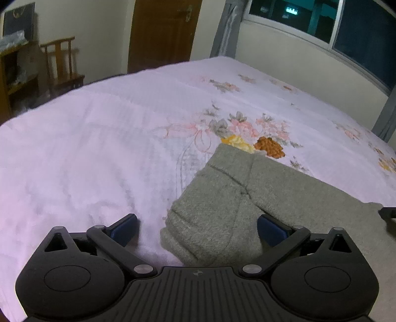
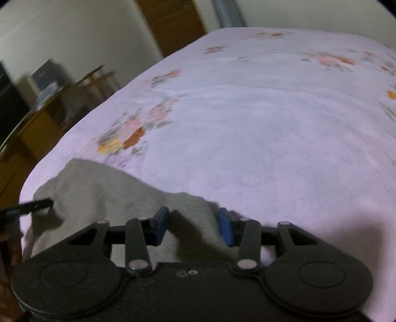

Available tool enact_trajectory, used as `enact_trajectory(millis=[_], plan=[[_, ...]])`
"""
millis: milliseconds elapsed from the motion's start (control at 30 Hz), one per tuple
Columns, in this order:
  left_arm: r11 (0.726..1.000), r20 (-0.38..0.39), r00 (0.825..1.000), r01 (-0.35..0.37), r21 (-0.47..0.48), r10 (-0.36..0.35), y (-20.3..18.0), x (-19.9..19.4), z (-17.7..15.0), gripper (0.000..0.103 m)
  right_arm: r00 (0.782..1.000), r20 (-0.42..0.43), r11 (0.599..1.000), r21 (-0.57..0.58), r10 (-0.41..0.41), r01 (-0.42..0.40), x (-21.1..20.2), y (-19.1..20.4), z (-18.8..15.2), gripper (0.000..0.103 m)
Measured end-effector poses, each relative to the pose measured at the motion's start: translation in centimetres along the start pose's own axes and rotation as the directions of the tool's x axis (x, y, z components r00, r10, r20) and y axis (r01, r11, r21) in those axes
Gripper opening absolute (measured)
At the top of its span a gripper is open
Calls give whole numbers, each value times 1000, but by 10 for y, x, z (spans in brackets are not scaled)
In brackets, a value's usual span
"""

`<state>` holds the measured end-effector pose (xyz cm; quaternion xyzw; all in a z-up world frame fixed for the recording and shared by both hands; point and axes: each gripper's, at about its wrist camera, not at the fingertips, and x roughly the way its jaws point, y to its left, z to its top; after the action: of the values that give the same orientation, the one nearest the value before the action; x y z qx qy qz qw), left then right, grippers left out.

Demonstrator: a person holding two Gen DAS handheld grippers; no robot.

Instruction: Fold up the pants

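**Gray pants on the bed, both grippers spread**

The gray pants point(image 1: 247, 198) lie on a bed point(image 1: 99, 148). The bed has a pale pink cover with flowers on it. The pants are on the near side of the bed, close to both cameras. They look soft and fuzzy. In the left view, dark seam lines run across them, and one thick rolled edge sits near the bottom of the picture. One corner of the pants touches the yellow and orange flowers point(image 1: 257, 145) on the cover.

The left hand-held gripper point(image 1: 198, 229) is spread wide. Its two blue pads are far apart. The left pad is over the pink cover. The right pad is over the gray pants. The edge of the pants lies between the two pads. It is pinching nothing.

The right hand-held gripper point(image 2: 194, 226) is also spread, but not as wide. A bit of the pants point(image 2: 111, 195) sits between its blue pads. The pads do not press on it. The right view is blurry.

In the right view, a thin black tip pokes in at the left edge, over the pants. In the left view, a small black part shows at the right edge.

Behind the bed are a brown door point(image 1: 160, 34), a wooden chair point(image 1: 61, 64) and a dark window point(image 1: 334, 22).
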<state>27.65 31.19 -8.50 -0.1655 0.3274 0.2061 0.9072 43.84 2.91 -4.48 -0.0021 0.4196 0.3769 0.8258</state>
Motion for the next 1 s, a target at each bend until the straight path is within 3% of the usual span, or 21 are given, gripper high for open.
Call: enact_trajectory(millis=[33,100,233,300,333,367,400,467,500,533,600,767,1000], plan=[[1000,7,1000,16,6,-16,-2,-1,0,72,1000,-10,1000,-25,13,-14,0,3,1,17],[1000,24,1000,14,8,-14,-5,-3,2,64,1000,-9,996,-90,-18,17,-2,11,2,2],[1000,41,999,12,24,-13,-6,-5,5,52,993,31,975,-188,-116,120,-6,30,3,0],[999,38,999,2,47,-4,-5,-2,3,51,976,52,964,-156,-209,215,-1,28,4,0],[999,24,1000,-3,54,2,-4,2,0,51,965,23,956,-132,-263,263,10,23,1,0],[998,16,1000,-7,68,6,-4,7,-3,52,962,-22,956,-120,-272,268,22,20,-5,0],[998,22,1000,-6,56,4,-2,7,-4,58,958,-15,951,-125,-286,282,28,21,-10,0],[999,8,1000,-23,25,23,3,7,-1,80,956,11,950,-111,-293,292,23,24,-11,0],[999,11,999,-49,19,48,6,4,2,100,956,21,951,-99,-294,295,16,24,-10,6],[996,29,996,-83,17,83,9,-2,3,103,951,69,948,-78,-303,308,1,24,-9,19],[995,60,994,-89,40,87,11,-14,2,103,948,160,959,-16,-276,282,-30,23,-11,24],[982,84,989,-135,135,124,-6,-26,-6,103,957,212,980,30,-196,194,-76,27,-25,28],[975,100,991,-112,192,94,-28,-36,-10,103,951,261,984,109,-163,139,-108,34,-55,38]])
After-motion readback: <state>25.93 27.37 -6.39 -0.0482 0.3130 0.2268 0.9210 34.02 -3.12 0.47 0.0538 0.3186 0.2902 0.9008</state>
